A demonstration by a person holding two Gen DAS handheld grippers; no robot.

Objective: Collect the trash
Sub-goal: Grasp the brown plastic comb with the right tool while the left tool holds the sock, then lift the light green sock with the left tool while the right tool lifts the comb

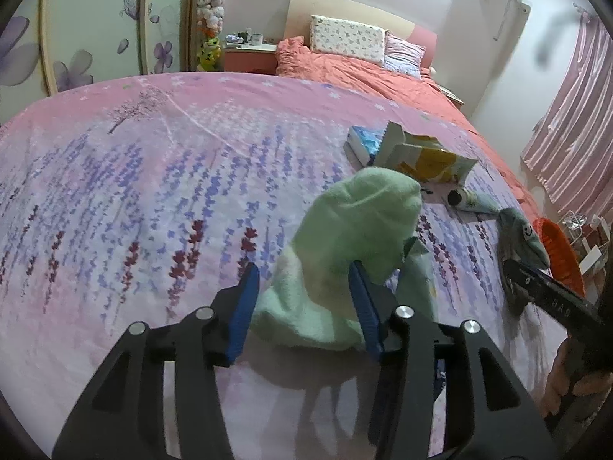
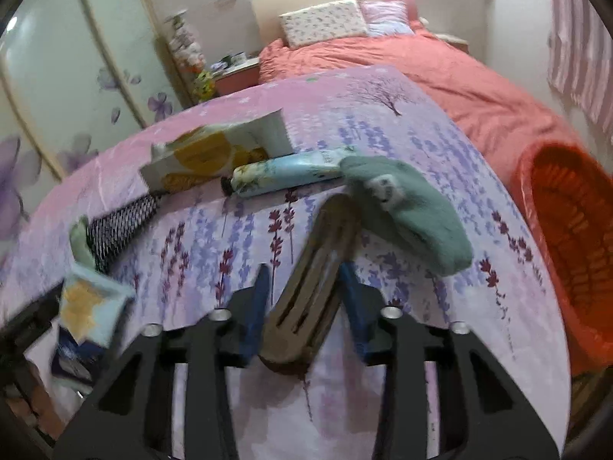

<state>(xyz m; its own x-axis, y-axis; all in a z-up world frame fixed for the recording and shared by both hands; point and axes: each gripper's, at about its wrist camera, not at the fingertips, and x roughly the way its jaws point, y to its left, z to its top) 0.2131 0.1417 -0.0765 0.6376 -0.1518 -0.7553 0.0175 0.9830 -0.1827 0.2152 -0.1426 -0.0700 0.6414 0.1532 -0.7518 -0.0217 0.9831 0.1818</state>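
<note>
In the left wrist view my left gripper [image 1: 304,274] is open around a light green sock [image 1: 356,226] bunched up on the lavender-print bedspread [image 1: 153,191]. In the right wrist view my right gripper [image 2: 304,280] has a brown hair clip [image 2: 312,283] between its blue pads [image 2: 256,306], apparently lifted over the bedspread. Beyond lie a blue tube [image 2: 283,172], a yellow-and-white torn carton [image 2: 218,153] and a grey-green sock [image 2: 410,207]. The tube [image 1: 475,201], carton [image 1: 425,157] and a blue tissue pack [image 1: 364,143] also show in the left wrist view.
An orange basket [image 2: 567,237] stands off the bed's right edge; it also shows in the left wrist view [image 1: 559,249]. A black mesh item [image 2: 118,222] and a blurred yellow-blue packet [image 2: 92,306] lie at left. Pillows [image 1: 348,38], a coral duvet and a nightstand [image 1: 249,57] are beyond.
</note>
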